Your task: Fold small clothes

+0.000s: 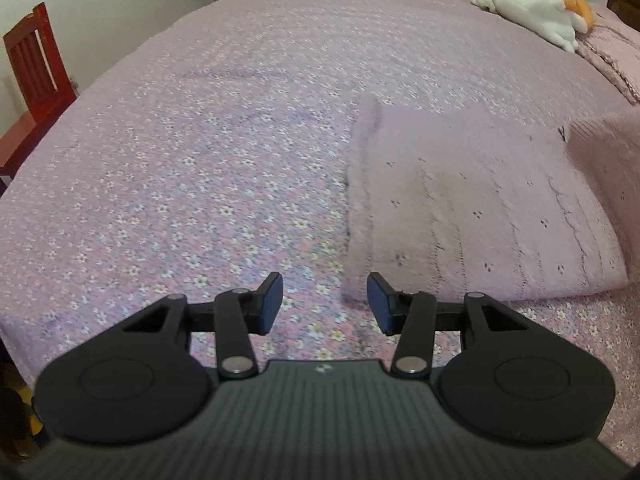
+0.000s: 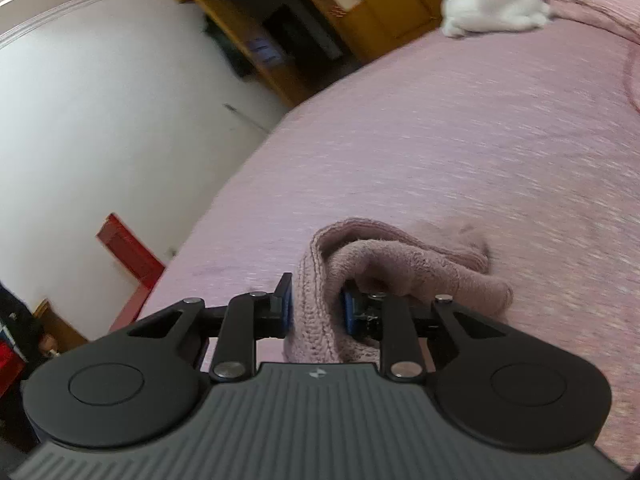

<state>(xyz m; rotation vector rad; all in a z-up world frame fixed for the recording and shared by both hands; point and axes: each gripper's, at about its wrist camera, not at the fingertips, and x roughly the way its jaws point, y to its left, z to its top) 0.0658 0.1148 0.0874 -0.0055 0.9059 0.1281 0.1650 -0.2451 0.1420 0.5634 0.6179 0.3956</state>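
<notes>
A small pink knitted sweater [image 1: 472,208] lies on the bed, partly folded, right of centre in the left wrist view. My left gripper [image 1: 325,304] hovers just off the sweater's near left corner, open, with nothing between its blue pads. In the right wrist view my right gripper [image 2: 317,310] is shut on a bunched fold of the same pink knit [image 2: 384,264], which is lifted and draped over the right finger. The right gripper itself does not show in the left wrist view; only raised knit at the right edge [image 1: 612,160] does.
The bed carries a pink flowered cover [image 1: 200,152]. A white and orange plush toy [image 1: 528,4] lies at the far right by the pillow. A red wooden chair [image 1: 36,80] stands left of the bed. Wooden shelving [image 2: 320,20] is beyond the bed's far edge.
</notes>
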